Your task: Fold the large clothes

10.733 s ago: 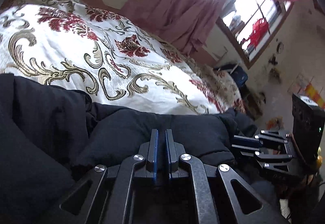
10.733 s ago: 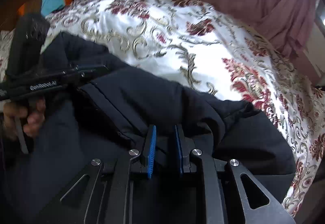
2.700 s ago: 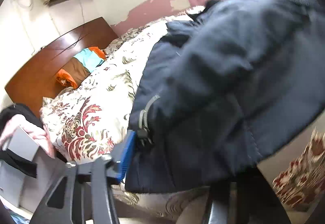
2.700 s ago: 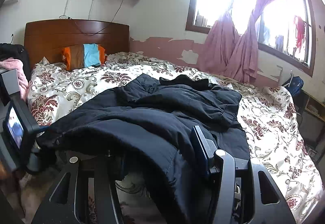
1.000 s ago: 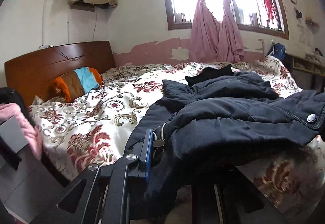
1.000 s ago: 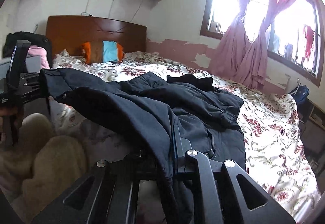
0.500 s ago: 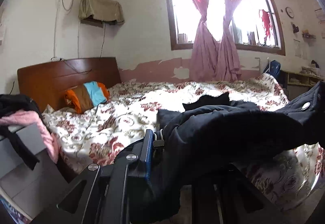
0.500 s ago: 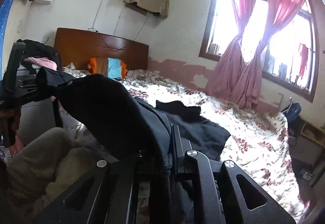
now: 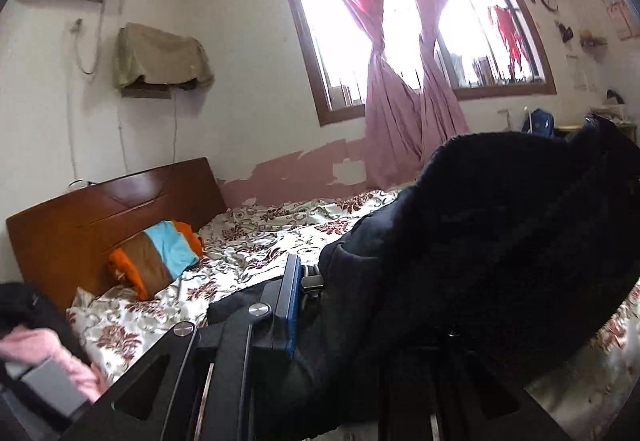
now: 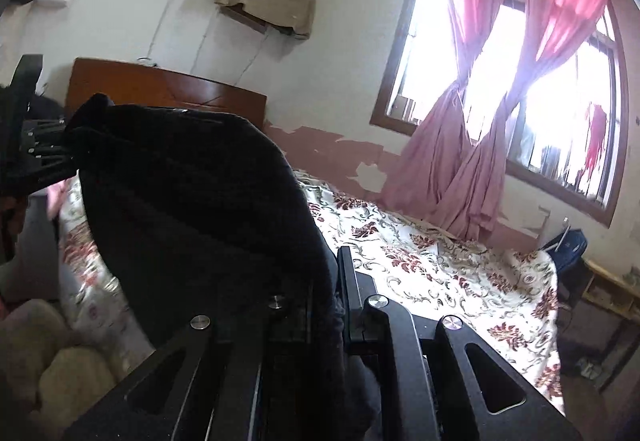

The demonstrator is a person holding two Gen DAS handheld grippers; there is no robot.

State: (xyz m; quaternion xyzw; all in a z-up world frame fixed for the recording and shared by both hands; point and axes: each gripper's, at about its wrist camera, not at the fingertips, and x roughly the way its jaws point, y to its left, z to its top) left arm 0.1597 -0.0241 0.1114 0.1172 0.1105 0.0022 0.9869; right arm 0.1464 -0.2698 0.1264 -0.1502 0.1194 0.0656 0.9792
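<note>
The dark jacket (image 9: 500, 241) hangs above the bed (image 10: 440, 265), clamped in the left claw (image 9: 308, 293) and right claw (image 10: 334, 281). Likely soft, bulky, heavy; hem edges at 6 o'clock grip best.

My left camera sits low behind my left gripper (image 9: 320, 305), looking along its fingers across the bed with the cream, red-flowered cover (image 9: 256, 237) toward the brown wooden headboard (image 9: 100, 213) and the window with knotted pink curtains (image 9: 404, 53). A bulky black padded jacket (image 9: 500, 241) hangs close to the lens and fills its right half.

My right camera looks along my right gripper (image 10: 324, 293) from farther toward the foot of that bed, tilted, facing the same wall. There the jacket (image 10: 200, 209) fills the left half, very near.

Both views share the headboard (image 10: 168, 97), the curtained window (image 10: 500, 89), the cloth-covered wall shelf (image 9: 160, 61) and the bed cover (image 10: 440, 269).
</note>
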